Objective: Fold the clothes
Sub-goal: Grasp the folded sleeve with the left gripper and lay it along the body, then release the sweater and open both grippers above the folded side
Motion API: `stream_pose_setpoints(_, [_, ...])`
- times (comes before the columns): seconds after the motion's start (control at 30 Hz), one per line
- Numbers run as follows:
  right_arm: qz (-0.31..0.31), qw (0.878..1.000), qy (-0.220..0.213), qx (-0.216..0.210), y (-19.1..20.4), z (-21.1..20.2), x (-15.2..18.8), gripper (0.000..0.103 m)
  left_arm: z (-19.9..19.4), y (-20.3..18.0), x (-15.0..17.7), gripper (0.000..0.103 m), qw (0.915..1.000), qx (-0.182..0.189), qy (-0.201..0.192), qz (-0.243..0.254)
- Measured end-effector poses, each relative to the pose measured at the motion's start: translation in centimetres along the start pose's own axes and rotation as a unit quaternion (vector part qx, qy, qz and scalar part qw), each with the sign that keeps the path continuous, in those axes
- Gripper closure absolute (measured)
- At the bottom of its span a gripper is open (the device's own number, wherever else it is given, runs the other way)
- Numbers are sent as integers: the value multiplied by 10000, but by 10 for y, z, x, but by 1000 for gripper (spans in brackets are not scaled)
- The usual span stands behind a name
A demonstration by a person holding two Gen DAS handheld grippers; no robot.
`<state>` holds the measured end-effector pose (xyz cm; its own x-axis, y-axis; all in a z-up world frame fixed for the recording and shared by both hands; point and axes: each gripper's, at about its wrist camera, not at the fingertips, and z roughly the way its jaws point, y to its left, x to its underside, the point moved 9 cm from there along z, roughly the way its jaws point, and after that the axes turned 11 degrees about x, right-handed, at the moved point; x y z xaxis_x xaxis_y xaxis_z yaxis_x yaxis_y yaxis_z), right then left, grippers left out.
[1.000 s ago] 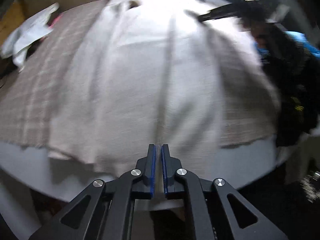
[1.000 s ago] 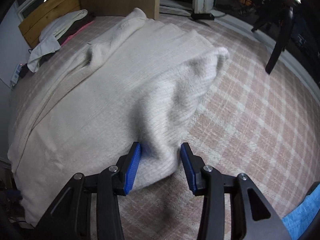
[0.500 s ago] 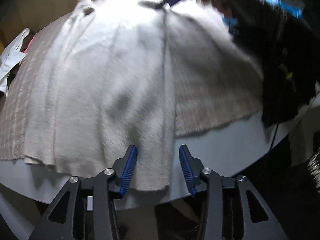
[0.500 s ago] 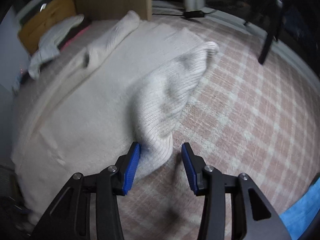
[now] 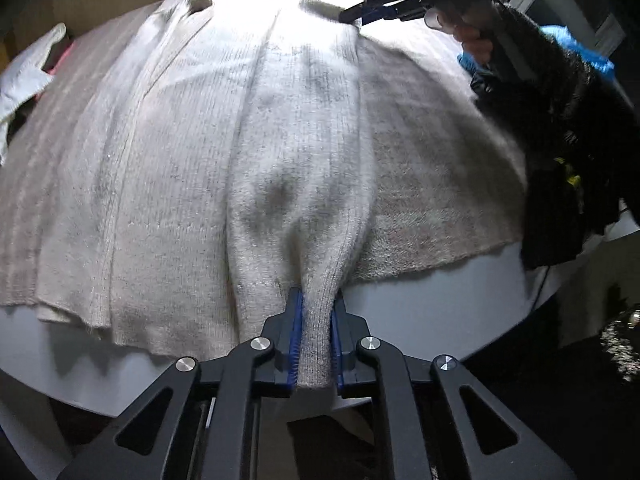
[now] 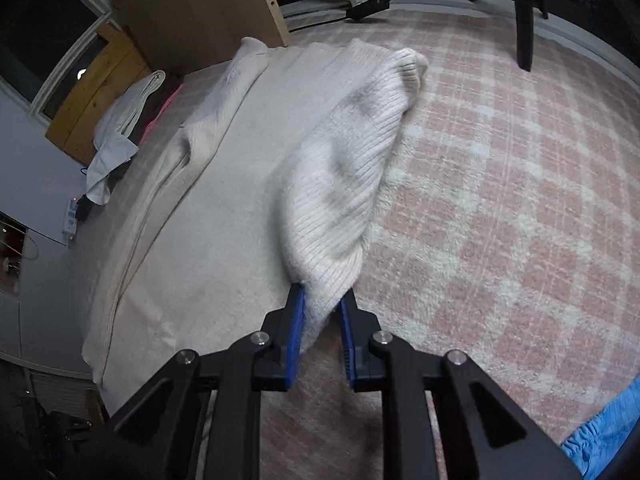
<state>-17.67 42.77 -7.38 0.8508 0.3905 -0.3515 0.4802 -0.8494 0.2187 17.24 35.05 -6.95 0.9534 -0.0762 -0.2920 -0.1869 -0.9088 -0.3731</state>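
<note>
A cream knit sweater lies spread lengthwise over a pink-and-white checked blanket on a bed, its near hem hanging toward the white edge below. The left gripper is closing its jaws on a bunched ridge of the sweater's hem, the ribbed knit pinched up between the blue pads. The right gripper is likewise closing its jaws on a raised fold of ribbed knit at the far end of the same side; in the left wrist view it appears at the top, meeting the cloth near the collar end, with a hand behind it. Between the two grips one long side panel of the sweater is gathered into a ridge, while the rest lies flat with a sleeve tucked along the opposite side. By the look of it the fold has barely begun: the edge is taken at both ends, but nothing has yet been carried over the body. What remains, I judge, is to lay this side over the middle, deal with the other side and sleeve, then double the length. A pale garment lies heaped at the head of the bed, apparently unfolded and still waiting.
</note>
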Motion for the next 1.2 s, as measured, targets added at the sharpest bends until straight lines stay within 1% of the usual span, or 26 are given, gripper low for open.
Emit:
stream_pose_setpoints(0.07, [290, 9993, 23, -245, 4, -5, -7, 89, -10, 9, 3, 92, 9993, 310, -101, -195])
stream_pose_setpoints(0.13, [697, 9962, 15, -527, 5, -15, -17, 90, -23, 19, 5, 93, 9963, 688, -242, -453])
stream_pose_setpoints(0.17, [852, 9942, -4, -657, 8, -20, -22, 91, -34, 28, 3, 93, 9923, 944, -405, -696])
stream_pose_setpoints(0.2, [934, 9928, -46, -747, 13, -26, -28, 91, -42, 36, 2, 93, 9885, 1116, -518, -877])
stream_pose_setpoints(0.27, [870, 9939, -111, -674, 28, -33, -41, 91, -54, 51, -4, 93, 9821, 1308, -731, -1141])
stream_pose_setpoints(0.33, [717, 9958, -137, -561, 46, -39, -54, 92, -68, 73, 1, 93, 9792, 1286, -890, -1291])
stream_pose_setpoints(0.4, [568, 9977, -85, -370, 71, -29, -74, 92, -72, 92, 0, 93, 9748, 1268, -1007, -1536])
stream_pose_setpoints(0.47, [387, 9991, -25, -171, 96, -10, -90, 92, -66, 98, -5, 93, 9728, 1212, -1019, -1689])
stream_pose_setpoints(0.53, [95, 9998, 111, 114, 120, 16, -102, 92, -50, 101, 10, 93, 9757, 1001, -959, -1696])
stream_pose_setpoints(0.63, [-355, 9967, 373, 628, 146, 56, -108, 91, -44, 103, 11, 90, 9821, 766, -754, -1547])
stream_pose_setpoints(0.67, [-457, 9944, 465, 830, 151, 69, -108, 79, -43, 103, 12, 89, 9837, 707, -692, -1503])
stream_pose_setpoints(0.7, [-565, 9929, 497, 925, 157, 71, -109, 70, -44, 103, 12, 86, 9848, 639, -646, -1480])
stream_pose_setpoints(0.73, [-673, 9912, 524, 1010, 162, 71, -111, 67, -46, 98, 11, 86, 9854, 605, -616, -1466])
stream_pose_setpoints(0.77, [-669, 9922, 544, 899, 165, 66, -110, 64, -51, 98, 12, 86, 9856, 596, -594, -1469])
stream_pose_setpoints(0.87, [-263, 9996, 122, 44, 156, 15, -119, 64, -78, 95, 13, 86, 9833, 640, -781, -1516])
stream_pose_setpoints(0.9, [-111, 9999, -91, -62, 145, 0, -125, 64, -88, 96, 11, 86, 9826, 663, -867, -1504])
stream_pose_setpoints(0.93, [107, 9993, -367, 2, 125, -17, -132, 64, -97, 97, 9, 86, 9818, 685, -952, -1492])
stream_pose_setpoints(0.97, [281, 9978, -576, 185, 103, -28, -137, 64, -108, 99, 8, 86, 9820, 691, -1013, -1435])
stream_pose_setpoints(1.03, [543, 9949, -664, 532, 62, -29, -138, 63, -115, 94, -4, 86, 9843, 693, -1099, -1195])
stream_pose_setpoints(1.07, [672, 9928, -700, 705, 42, -30, -137, 63, -112, 90, -12, 84, 9857, 736, -1088, -1056])
stream_pose_setpoints(1.1, [764, 9915, -683, 806, 28, -23, -136, 63, -106, 85, -19, 80, 9874, 756, -1034, -925])
stream_pose_setpoints(1.17, [866, 9892, -630, 996, 4, -8, -134, 63, -85, 73, -36, 80, 9910, 798, -848, -662])
stream_pose_setpoints(1.2, [950, 9882, -575, 1059, -5, 0, -133, 63, -79, 70, -41, 81, 9918, 831, -754, -609])
